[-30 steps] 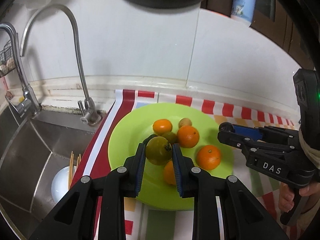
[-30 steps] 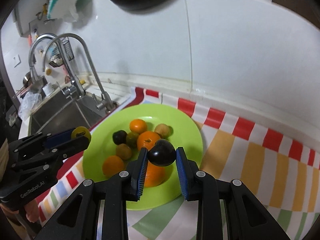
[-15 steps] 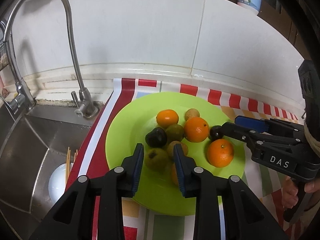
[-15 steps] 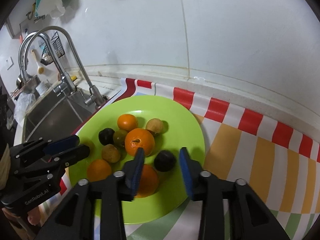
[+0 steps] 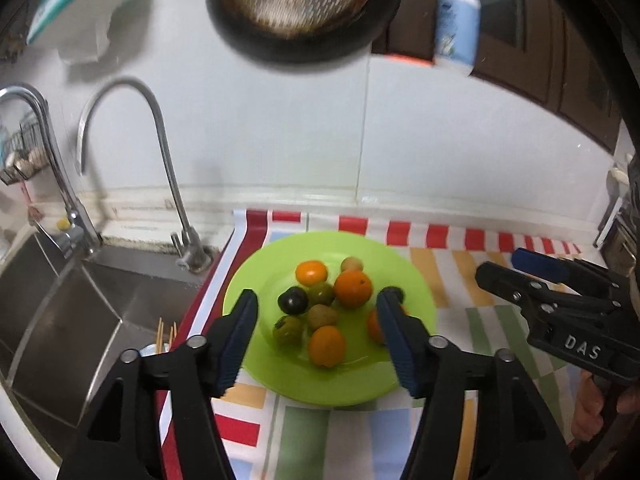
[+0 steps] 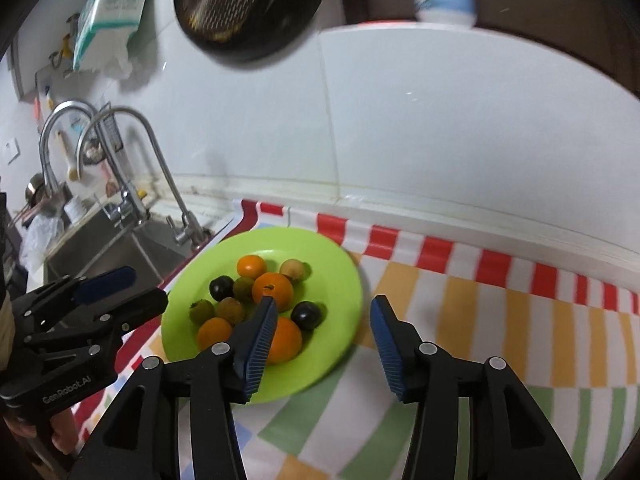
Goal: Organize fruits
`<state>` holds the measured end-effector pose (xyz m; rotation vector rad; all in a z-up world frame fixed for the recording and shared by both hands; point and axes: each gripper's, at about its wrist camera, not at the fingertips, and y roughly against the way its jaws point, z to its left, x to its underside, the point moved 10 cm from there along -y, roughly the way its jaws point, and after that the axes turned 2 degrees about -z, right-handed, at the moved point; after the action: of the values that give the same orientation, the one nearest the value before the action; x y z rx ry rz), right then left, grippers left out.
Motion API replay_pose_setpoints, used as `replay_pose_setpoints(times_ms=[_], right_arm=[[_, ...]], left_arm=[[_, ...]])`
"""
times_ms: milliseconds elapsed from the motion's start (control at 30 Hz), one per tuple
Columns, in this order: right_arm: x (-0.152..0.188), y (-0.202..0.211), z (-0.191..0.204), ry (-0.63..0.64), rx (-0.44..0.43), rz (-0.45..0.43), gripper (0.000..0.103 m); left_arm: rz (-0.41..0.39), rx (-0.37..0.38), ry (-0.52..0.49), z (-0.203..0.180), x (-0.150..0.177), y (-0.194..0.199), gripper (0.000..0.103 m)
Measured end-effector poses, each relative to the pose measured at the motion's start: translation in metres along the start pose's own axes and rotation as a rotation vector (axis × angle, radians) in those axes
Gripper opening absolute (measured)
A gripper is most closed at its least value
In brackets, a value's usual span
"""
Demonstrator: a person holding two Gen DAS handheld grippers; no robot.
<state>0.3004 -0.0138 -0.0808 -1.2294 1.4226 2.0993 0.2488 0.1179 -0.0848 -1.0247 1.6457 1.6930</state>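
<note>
Above green plate [image 5: 420,292] of fruits [image 5: 352,288], left gripper [image 5: 316,312] and right gripper [image 6: 323,320] fingers opening, nothing between them.

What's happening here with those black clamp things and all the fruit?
A person holds a two-finger tool in each hand over a green plate of small fruits beside a kitchen sink. The left tool and the right tool hold nothing; their jaws are opening above the plate. Oranges, greenish fruits and two dark fruits all lie on the plate.
</note>
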Motion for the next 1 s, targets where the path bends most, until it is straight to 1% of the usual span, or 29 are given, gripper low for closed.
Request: replay_pose_setpoints(times_ms=[67, 200, 233, 267, 333, 367, 400, 467, 500, 533, 600, 667, 800, 1000], right_arm=[[-0.001, 0.015, -0.006, -0.009, 0.031, -0.02, 0.062], [0.001, 0.053, -0.014, -0.041, 0.076, -0.066, 0.063], [0.002, 0.06, -0.014, -0.041, 0.087, -0.073, 0.064], [0.002, 0.067, -0.016, -0.042, 0.1, -0.08, 0.069], [0.005, 0.085, -0.018, -0.052, 0.123, -0.099, 0.071], [0.007, 0.092, -0.019, -0.053, 0.138, -0.105, 0.073], [0.009, 0.1, -0.02, -0.059, 0.154, -0.11, 0.077], [0.012, 0.111, -0.021, -0.071, 0.169, -0.121, 0.08], [0.015, 0.12, -0.022, -0.078, 0.185, -0.13, 0.08], [0.018, 0.126, -0.023, -0.079, 0.193, -0.133, 0.08], [0.025, 0.137, -0.023, -0.084, 0.206, -0.136, 0.082], [0.031, 0.149, -0.023, -0.096, 0.222, -0.14, 0.085], [0.04, 0.172, -0.025, -0.105, 0.263, -0.159, 0.085], [0.051, 0.201, -0.023, -0.107, 0.3, -0.184, 0.085]], left_arm=[[-0.025, -0.002, -0.002, -0.005, -0.003, 0.014, 0.066], [-0.061, 0.019, -0.031, -0.019, -0.006, 0.036, 0.073], [-0.07, 0.027, -0.042, -0.024, -0.006, 0.043, 0.074], [-0.078, 0.03, -0.049, -0.027, -0.007, 0.049, 0.074], [-0.095, 0.026, -0.062, -0.031, -0.007, 0.061, 0.08], [-0.101, 0.027, -0.065, -0.033, -0.007, 0.065, 0.081], [-0.107, 0.029, -0.07, -0.035, -0.006, 0.07, 0.082], [-0.125, 0.027, -0.076, -0.039, -0.005, 0.081, 0.084], [-0.129, 0.026, -0.083, -0.04, -0.004, 0.085, 0.088], [-0.137, 0.024, -0.095, -0.043, -0.004, 0.091, 0.09], [-0.15, 0.02, -0.111, -0.047, -0.002, 0.099, 0.091], [-0.16, 0.029, -0.114, -0.05, 0.001, 0.109, 0.092], [-0.17, 0.053, -0.122, -0.056, 0.006, 0.126, 0.095], [-0.177, 0.082, -0.129, -0.065, 0.014, 0.149, 0.098]])
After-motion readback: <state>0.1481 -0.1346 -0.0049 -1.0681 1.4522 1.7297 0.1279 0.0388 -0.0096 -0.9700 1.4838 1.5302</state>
